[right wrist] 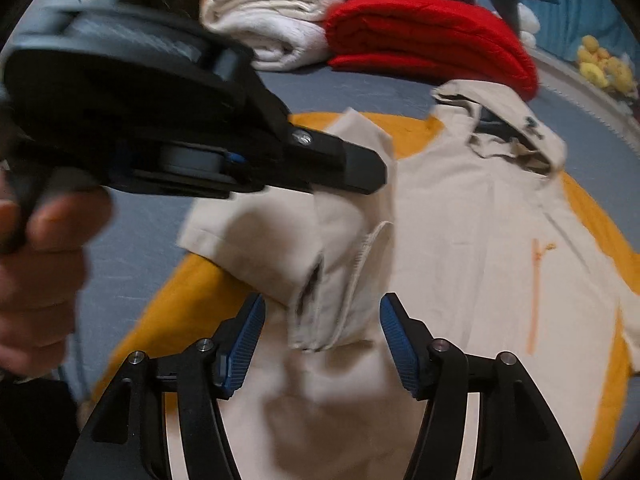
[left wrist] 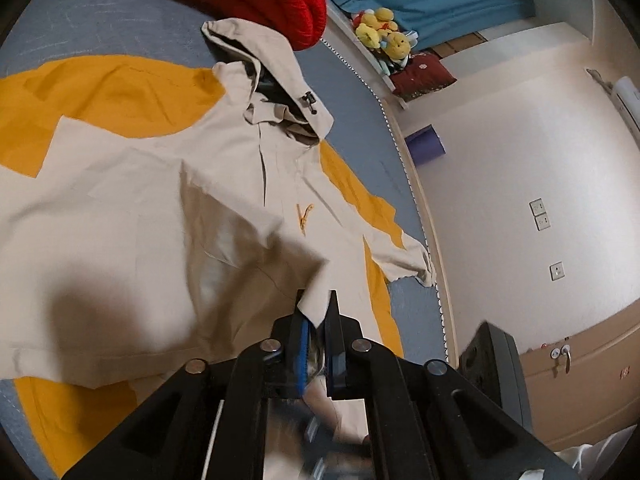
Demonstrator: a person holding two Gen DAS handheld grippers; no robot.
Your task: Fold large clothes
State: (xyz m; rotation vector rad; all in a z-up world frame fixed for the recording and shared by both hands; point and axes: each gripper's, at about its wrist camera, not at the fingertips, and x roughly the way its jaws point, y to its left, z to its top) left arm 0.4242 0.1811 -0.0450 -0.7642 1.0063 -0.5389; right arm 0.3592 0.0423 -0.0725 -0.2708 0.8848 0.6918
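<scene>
Jacket (left wrist: 152, 208), beige with hood, lay front-up on a yellow cloth (left wrist: 100, 96) spread over a blue bed (left wrist: 100, 20).

Nearest: left gripper (left wrist: 318, 316), clamped tight on a lifted beige edge of the jacket, apparently the sleeve (right wrist: 340, 248) end. Right gripper (right wrist: 322, 340), jaws apart, hung just short of the dangling cuff; nothing pinched between its blue pads (right wrist: 244, 344). A hand (right wrist: 36, 248) held the left tool's handle.

Middle: jacket body, zip and small orange mark (left wrist: 303, 216); far sleeve (left wrist: 408, 258) stretched toward the bed's edge.

Far: hood (left wrist: 280, 92); folded red blanket (right wrist: 432, 36); folded white towels (right wrist: 272, 20); yellow plush toys (left wrist: 384, 32) by the wall.

Handling note, a judgement: carry the held sleeve across the chest, keep its fabric taut and flat, lay the cuff inside the body's outline, and use the free gripper to steady or smooth before letting go.
</scene>
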